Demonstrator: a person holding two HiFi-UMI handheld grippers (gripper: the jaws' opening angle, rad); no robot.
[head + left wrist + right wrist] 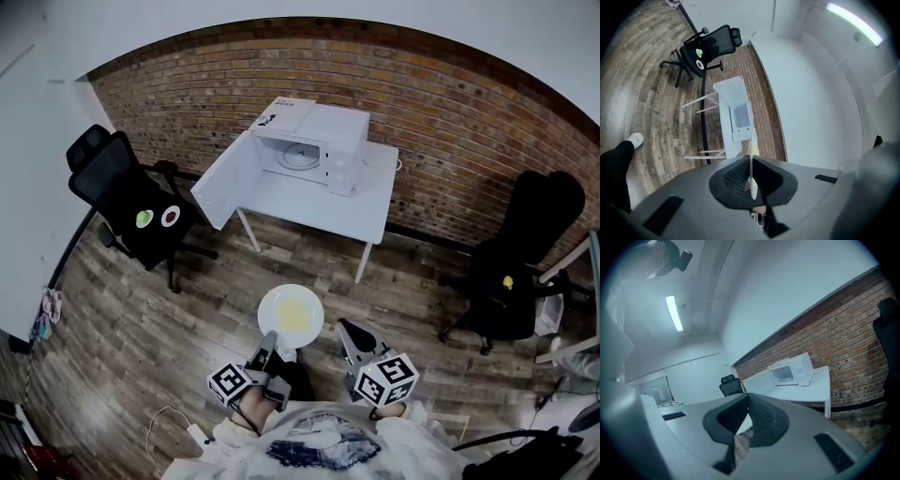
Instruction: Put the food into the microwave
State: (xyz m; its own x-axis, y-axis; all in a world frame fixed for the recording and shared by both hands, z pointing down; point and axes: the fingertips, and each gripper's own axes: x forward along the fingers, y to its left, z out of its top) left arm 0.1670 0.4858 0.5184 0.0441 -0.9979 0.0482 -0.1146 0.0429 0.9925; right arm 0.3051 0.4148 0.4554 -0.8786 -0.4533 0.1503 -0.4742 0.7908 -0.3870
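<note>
A white plate (291, 314) with yellow food on it hangs over the wooden floor in front of me. My left gripper (270, 339) is shut on its near rim. In the left gripper view the plate (751, 161) shows edge-on, clamped between the jaws of the left gripper (751, 180). My right gripper (348, 330) is just right of the plate, jaws shut and empty; in its own view the right gripper (747, 395) has its tips meeting. The white microwave (314, 141) stands ahead on a white table (328, 204), its door (228, 178) swung wide open to the left.
A black office chair (127, 202) at the left carries two small dishes, one green (143, 218) and one red (170, 217). Another black chair (511, 281) at the right holds a yellow object (507, 281). A brick wall runs behind the table.
</note>
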